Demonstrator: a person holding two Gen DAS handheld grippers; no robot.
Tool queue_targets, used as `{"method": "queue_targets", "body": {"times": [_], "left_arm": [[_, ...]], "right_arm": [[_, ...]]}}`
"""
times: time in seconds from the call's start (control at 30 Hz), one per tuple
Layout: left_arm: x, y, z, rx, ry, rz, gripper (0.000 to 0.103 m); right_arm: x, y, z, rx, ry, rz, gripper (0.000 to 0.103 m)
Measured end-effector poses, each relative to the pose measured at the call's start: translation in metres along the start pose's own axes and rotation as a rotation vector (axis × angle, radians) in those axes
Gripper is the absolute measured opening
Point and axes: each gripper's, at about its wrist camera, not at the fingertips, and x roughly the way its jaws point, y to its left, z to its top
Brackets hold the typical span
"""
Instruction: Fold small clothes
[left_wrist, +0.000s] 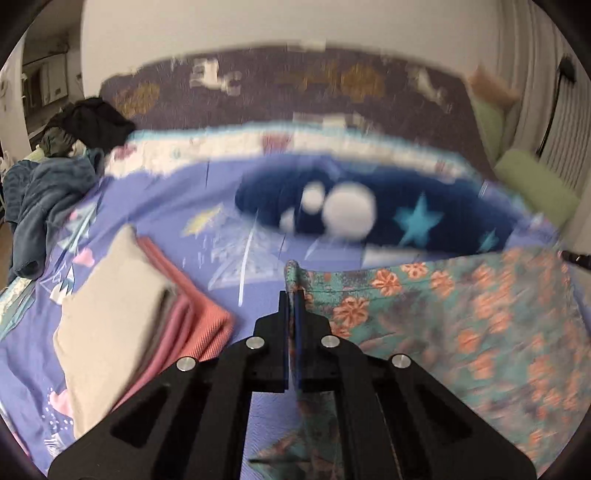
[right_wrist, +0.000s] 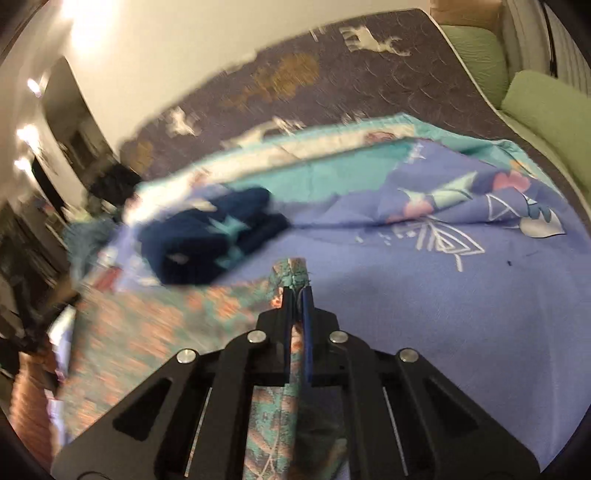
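A teal garment with orange flowers (left_wrist: 461, 325) lies spread on the purple bedsheet (left_wrist: 177, 206). My left gripper (left_wrist: 294, 295) is shut on its left corner, and a tuft of cloth pokes out above the pads. In the right wrist view the same floral garment (right_wrist: 155, 332) stretches away to the left. My right gripper (right_wrist: 297, 291) is shut on the other corner, with fabric bunched between the pads and hanging below them. The right gripper's tip (left_wrist: 576, 258) shows at the far right edge of the left wrist view.
A folded stack of beige and pink cloth (left_wrist: 140, 314) sits left of my left gripper. A dark blue garment with stars (left_wrist: 369, 206) lies further back. Unfolded clothes (left_wrist: 55, 177) pile at the far left. Green cushions (right_wrist: 546, 103) line the right side.
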Motion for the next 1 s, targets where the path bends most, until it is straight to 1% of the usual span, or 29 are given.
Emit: {"method": "queue_targets", "body": {"times": [0.07,0.1,0.13,0.17,0.27,0.33,0.37,0.43,0.5,0.57,0.63,0.67,0.73,0.77,0.8,0.83,0.9,0.93,1.0], "left_arm": [[0.019,-0.002,-0.009,0.021,0.068,0.049,0.006],[0.02,-0.002,-0.014,0.026,0.078,0.055,0.016],[0.014,-0.001,-0.017,0.023,0.06,0.062,0.024],[0.006,0.001,-0.019,0.017,0.047,0.065,0.034],[-0.034,0.006,-0.027,0.007,0.004,0.038,0.036],[-0.062,0.005,-0.039,0.033,-0.019,0.033,0.04],[-0.073,0.003,-0.046,0.049,-0.029,0.024,0.043],[-0.106,-0.012,-0.07,0.096,-0.044,-0.016,0.046],[-0.127,-0.03,-0.09,0.126,-0.041,-0.057,0.047],[-0.144,-0.051,-0.105,0.145,-0.034,-0.108,0.047],[-0.161,-0.089,-0.118,0.191,-0.03,-0.188,0.047],[-0.168,-0.111,-0.123,0.225,-0.031,-0.237,0.048],[-0.178,-0.158,-0.131,0.321,-0.026,-0.284,0.051],[-0.182,-0.176,-0.135,0.363,-0.034,-0.297,0.054],[-0.188,-0.202,-0.14,0.426,-0.05,-0.322,0.055],[-0.191,-0.222,-0.145,0.475,-0.058,-0.34,0.055],[-0.192,-0.261,-0.152,0.55,-0.075,-0.363,0.057],[-0.19,-0.276,-0.153,0.573,-0.079,-0.366,0.058],[-0.18,-0.314,-0.159,0.637,-0.08,-0.343,0.058]], "right_arm": [[0.016,-0.001,-0.01,0.004,0.049,-0.059,0.011],[0.016,-0.004,-0.015,0.008,0.052,-0.072,0.013],[0.012,-0.006,-0.02,0.017,0.05,-0.075,0.016],[0.006,-0.009,-0.024,0.027,0.046,-0.077,0.021],[-0.028,-0.019,-0.043,0.053,0.031,-0.049,0.023],[-0.053,-0.023,-0.06,0.052,0.025,-0.035,0.025],[-0.07,-0.026,-0.075,0.056,0.028,-0.02,0.026],[-0.092,-0.028,-0.099,0.068,0.044,0.008,0.026],[-0.114,-0.03,-0.13,0.08,0.067,0.037,0.027],[-0.132,-0.028,-0.157,0.086,0.088,0.055,0.027],[-0.146,-0.025,-0.175,0.085,0.101,0.056,0.029],[-0.15,-0.025,-0.181,0.094,0.104,0.064,0.031],[-0.156,-0.026,-0.188,0.127,0.111,0.096,0.032],[-0.158,-0.026,-0.192,0.138,0.108,0.116,0.032],[-0.16,-0.025,-0.197,0.143,0.108,0.147,0.032],[-0.16,-0.022,-0.2,0.127,0.109,0.161,0.032],[-0.162,-0.013,-0.206,0.063,0.097,0.153,0.034],[-0.16,-0.01,-0.206,0.03,0.092,0.147,0.036],[-0.156,-0.013,-0.204,0.035,0.093,0.146,0.037]]}}
